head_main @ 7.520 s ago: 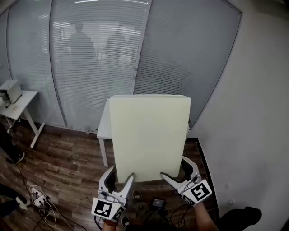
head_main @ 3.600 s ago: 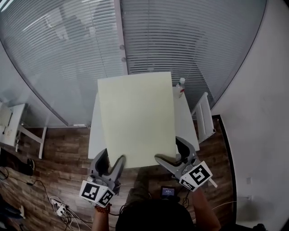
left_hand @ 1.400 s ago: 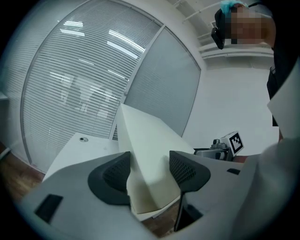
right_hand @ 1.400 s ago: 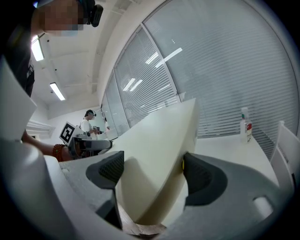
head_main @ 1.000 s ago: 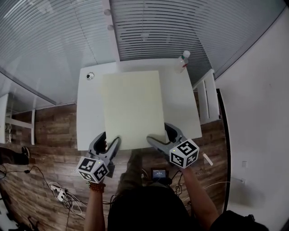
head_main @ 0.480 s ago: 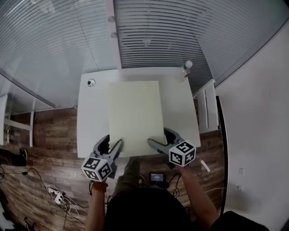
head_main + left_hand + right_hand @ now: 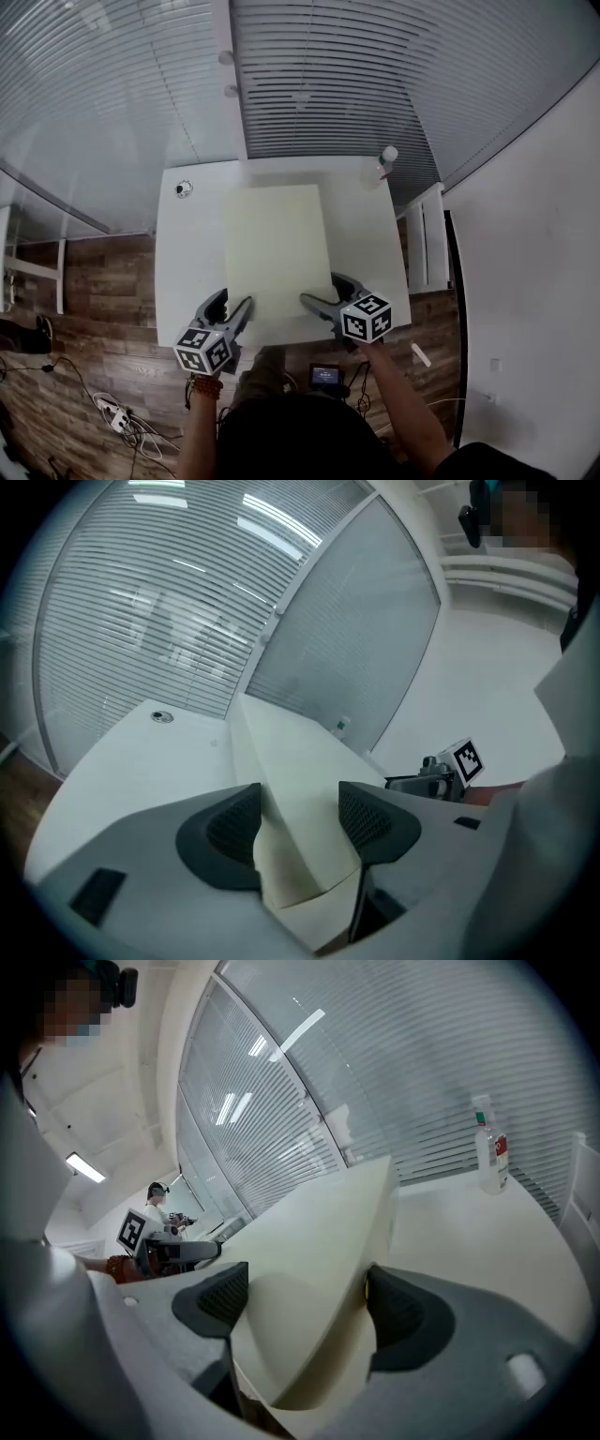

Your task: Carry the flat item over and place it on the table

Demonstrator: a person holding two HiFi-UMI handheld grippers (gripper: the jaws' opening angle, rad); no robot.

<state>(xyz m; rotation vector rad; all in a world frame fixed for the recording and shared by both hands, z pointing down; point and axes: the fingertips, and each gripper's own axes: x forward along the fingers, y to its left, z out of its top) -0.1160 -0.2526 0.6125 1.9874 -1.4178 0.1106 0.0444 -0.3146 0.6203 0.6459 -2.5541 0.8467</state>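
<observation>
With the flat item (image 7: 275, 246) over the white table (image 7: 183, 253), I judge the carrying part of this job as good as done, with only the setting down left. My left gripper (image 7: 238, 306) is clamped on the near left corner of the pale cream panel and my right gripper (image 7: 317, 291) on the near right corner. In each gripper view the dark pads press on the panel's two faces, with its thick edge deep in the throat. From the head view the panel runs lengthwise along the middle of the tabletop, with bare white showing on both sides and beyond its far end. Its near edge sits about level with the table's near edge, where my jaws hold it. In the gripper views the panel slopes down away from me, so the far end seems low over the table while the near end is raised in my grip. Whether the far edge touches the top I cannot tell. A bottle (image 7: 382, 165) stands at the far right corner and a small round thing (image 7: 184, 188) lies near the far left corner, both apart from the panel. What remains, as I read it, is to lower the near end until the panel lies flat, part both pairs of jaws and draw them off the edge.
</observation>
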